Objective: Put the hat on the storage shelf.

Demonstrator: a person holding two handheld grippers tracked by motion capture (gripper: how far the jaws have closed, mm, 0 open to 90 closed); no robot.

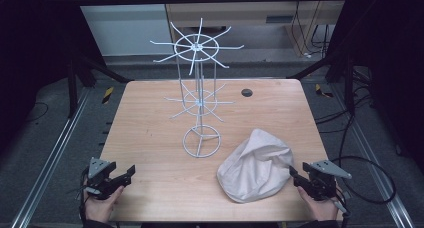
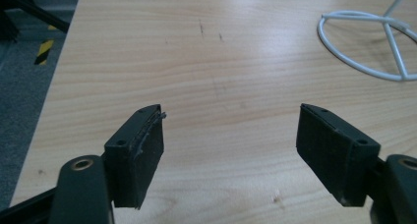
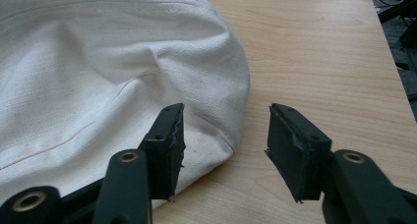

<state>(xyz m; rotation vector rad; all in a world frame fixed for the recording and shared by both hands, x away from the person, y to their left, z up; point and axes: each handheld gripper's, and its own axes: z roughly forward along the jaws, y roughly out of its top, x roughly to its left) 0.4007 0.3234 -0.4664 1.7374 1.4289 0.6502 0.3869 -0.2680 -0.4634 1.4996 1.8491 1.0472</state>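
Note:
A crumpled white cloth bag [image 1: 256, 165] lies on the wooden table [image 1: 150, 123] at the front right. My right gripper [image 1: 295, 174] is held at the bag's right edge, open, with its left jaw over the cloth [image 3: 98, 76] and bare wood between the jaws. A white wire display stand [image 1: 200, 95] with two tiers of radiating hooks rises from a ring base [image 2: 366, 44] at mid-table. My left gripper [image 1: 127, 174] hovers open near the front left corner, nothing between its jaws [image 2: 231, 140].
A small dark round grommet [image 1: 246, 92] sits in the table near the back right. Metal rails and black cables run along the floor on both sides. Bare wood [image 2: 196, 62] spreads ahead of the left gripper.

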